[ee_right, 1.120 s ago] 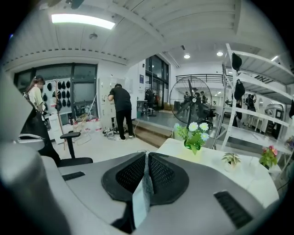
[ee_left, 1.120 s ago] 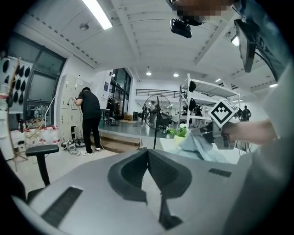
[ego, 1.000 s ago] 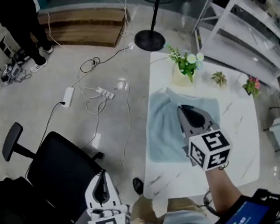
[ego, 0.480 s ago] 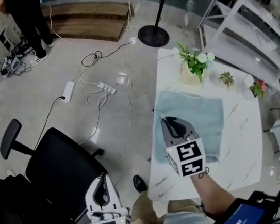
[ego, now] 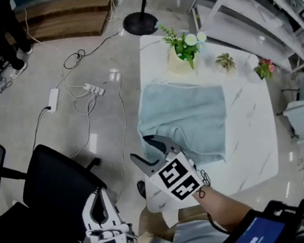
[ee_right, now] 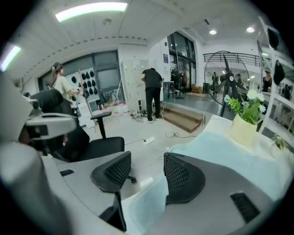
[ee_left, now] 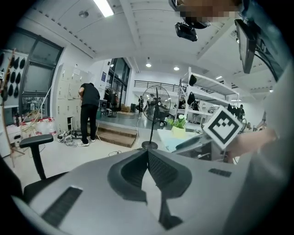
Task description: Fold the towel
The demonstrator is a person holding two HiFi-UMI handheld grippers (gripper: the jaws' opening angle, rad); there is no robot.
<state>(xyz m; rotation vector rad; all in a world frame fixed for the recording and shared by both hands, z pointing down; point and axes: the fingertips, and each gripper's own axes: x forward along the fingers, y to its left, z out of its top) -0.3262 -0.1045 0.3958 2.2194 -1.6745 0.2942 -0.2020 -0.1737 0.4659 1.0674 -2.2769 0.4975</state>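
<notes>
A pale blue towel (ego: 188,115) lies spread on the white marble table (ego: 252,148), rumpled at its near left corner. My right gripper (ego: 142,149) hangs at that corner, by the table's left edge. Its jaws have just been opening and now stand wide apart. In the right gripper view the towel (ee_right: 216,149) stretches ahead and a pale corner of it (ee_right: 143,204) shows low between the pads of the right gripper (ee_right: 147,172), neither pad pressing on it. My left gripper (ego: 101,206) stays off the table at the lower left, shut on nothing (ee_left: 147,167).
A potted plant with white flowers (ego: 183,45) and two small plants (ego: 225,62) (ego: 263,67) stand along the table's far side. A black office chair (ego: 54,189) is to the left, with cables and a power strip (ego: 93,89) on the floor. A fan base (ego: 138,23) sits beyond the table.
My right gripper has moved from over the towel's middle toward me and left to its near left corner, and its jaws have spread apart. The left gripper has sunk slightly.
</notes>
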